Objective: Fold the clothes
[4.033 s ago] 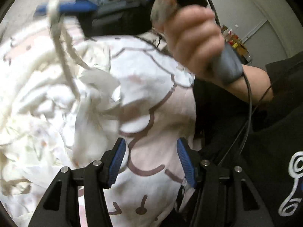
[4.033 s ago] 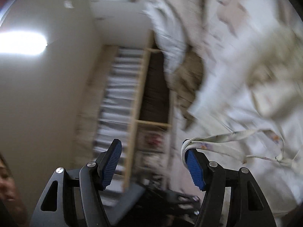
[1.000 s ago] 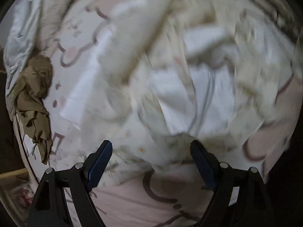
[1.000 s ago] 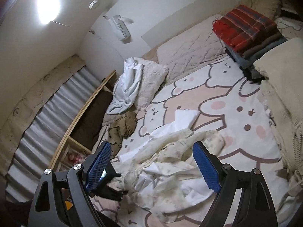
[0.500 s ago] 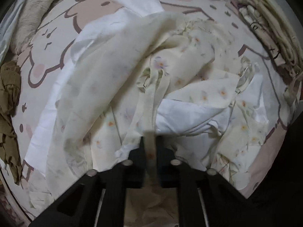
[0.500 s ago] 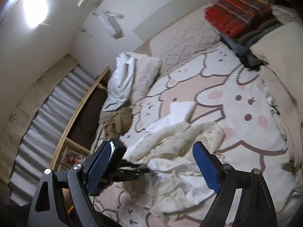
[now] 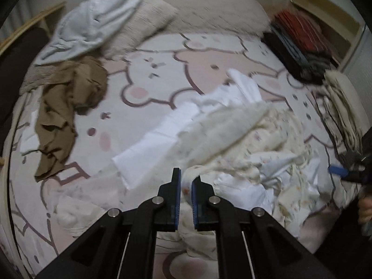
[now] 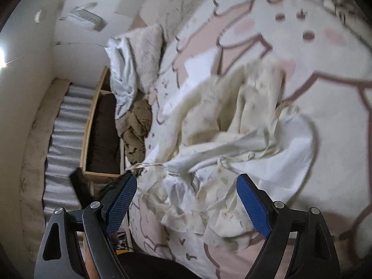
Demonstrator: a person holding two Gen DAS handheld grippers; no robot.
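Note:
A crumpled cream floral garment (image 7: 244, 139) with a white lining lies on the bear-print bed sheet (image 7: 162, 69). My left gripper (image 7: 186, 174) is shut on a fold of its near edge, and the fabric shows between the blue pads. In the right wrist view the same garment (image 8: 220, 116) spreads out below my right gripper (image 8: 187, 179), whose jaws stand wide open just above the cloth with nothing pinched. Thin ties (image 8: 267, 139) trail across the garment. The right gripper's blue pad (image 7: 337, 171) shows at the right edge of the left wrist view.
An olive-brown garment (image 7: 67, 107) lies at the left of the bed below a pale blue cloth (image 7: 93, 23) and a fuzzy pillow (image 7: 144, 21). Folded clothes with a red plaid top (image 7: 300, 44) and a cream pile (image 7: 344, 107) sit at the right. A wooden frame (image 8: 93, 125) borders the bed.
My left gripper shut on the garment's edge and rose, so more of the bed shows. My right gripper, still open, rolled and came down close over the garment.

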